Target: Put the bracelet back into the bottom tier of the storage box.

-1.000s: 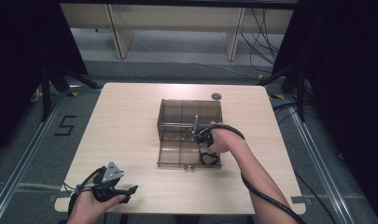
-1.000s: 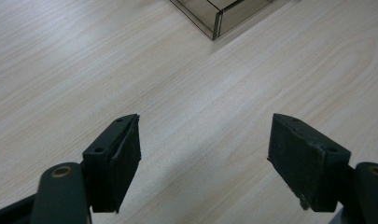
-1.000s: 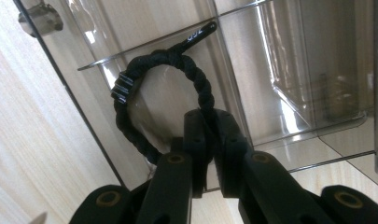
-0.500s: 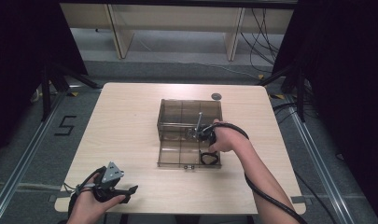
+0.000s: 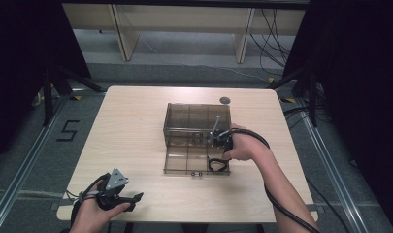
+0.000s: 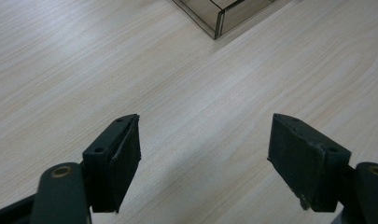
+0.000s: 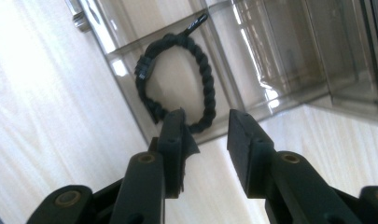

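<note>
With the right gripper (image 7: 205,135) held partly open just above the bracelet (image 7: 177,79) in the box (image 5: 196,127), a snag on the box wall is risked, while the left gripper (image 6: 205,154) is kept wide open, well apart from the box.

1. High view: table (image 5: 136,126) evenly lit from above; surroundings dark, near black at both sides.
2. Soft shadow beneath the table's near edge.
3. Left gripper view: bright, wood grain sharp; faint shadows under the jaws.
4. Right gripper view: white glare streaks on the smoky clear box (image 7: 289,56); nearest jaw parts slightly soft.
</note>
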Tool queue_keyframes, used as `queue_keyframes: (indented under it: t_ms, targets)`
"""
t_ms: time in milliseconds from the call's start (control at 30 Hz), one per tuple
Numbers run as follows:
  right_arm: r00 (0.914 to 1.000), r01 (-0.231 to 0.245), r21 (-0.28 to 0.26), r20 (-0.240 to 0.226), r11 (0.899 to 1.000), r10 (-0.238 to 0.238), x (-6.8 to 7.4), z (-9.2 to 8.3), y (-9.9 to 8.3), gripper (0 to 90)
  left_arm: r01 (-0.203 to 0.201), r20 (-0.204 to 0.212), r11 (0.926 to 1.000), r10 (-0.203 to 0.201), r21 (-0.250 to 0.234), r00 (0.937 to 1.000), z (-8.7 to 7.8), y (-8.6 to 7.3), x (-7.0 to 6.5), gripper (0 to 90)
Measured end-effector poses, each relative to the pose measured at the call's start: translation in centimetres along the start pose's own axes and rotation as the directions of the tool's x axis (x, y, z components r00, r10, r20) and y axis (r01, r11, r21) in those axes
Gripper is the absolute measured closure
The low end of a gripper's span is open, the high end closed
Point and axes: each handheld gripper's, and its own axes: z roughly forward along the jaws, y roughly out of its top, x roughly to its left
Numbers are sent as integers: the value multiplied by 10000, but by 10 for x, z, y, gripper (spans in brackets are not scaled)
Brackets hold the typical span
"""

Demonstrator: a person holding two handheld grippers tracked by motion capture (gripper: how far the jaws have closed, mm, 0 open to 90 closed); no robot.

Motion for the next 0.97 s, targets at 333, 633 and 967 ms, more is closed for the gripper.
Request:
queue_keyframes:
  t_ms: [333, 633, 967]
  targets:
    - [9981, -610, -551, -90, 9966, 606, 14, 1, -42, 650, -23, -65, 10000, 23, 44, 10000, 0, 0, 1, 247]
    - [9888, -1428, -223, -471, 9895, 1416, 29, 21, -87, 635, 142, -125, 9999, -141, 75, 9998, 0, 0, 1, 246]
    - [9824, -1784, -199, -597, 9838, 1770, 26, 27, -103, 621, -167, 56, 9998, 166, 118, 9998, 1, 1, 0, 246]
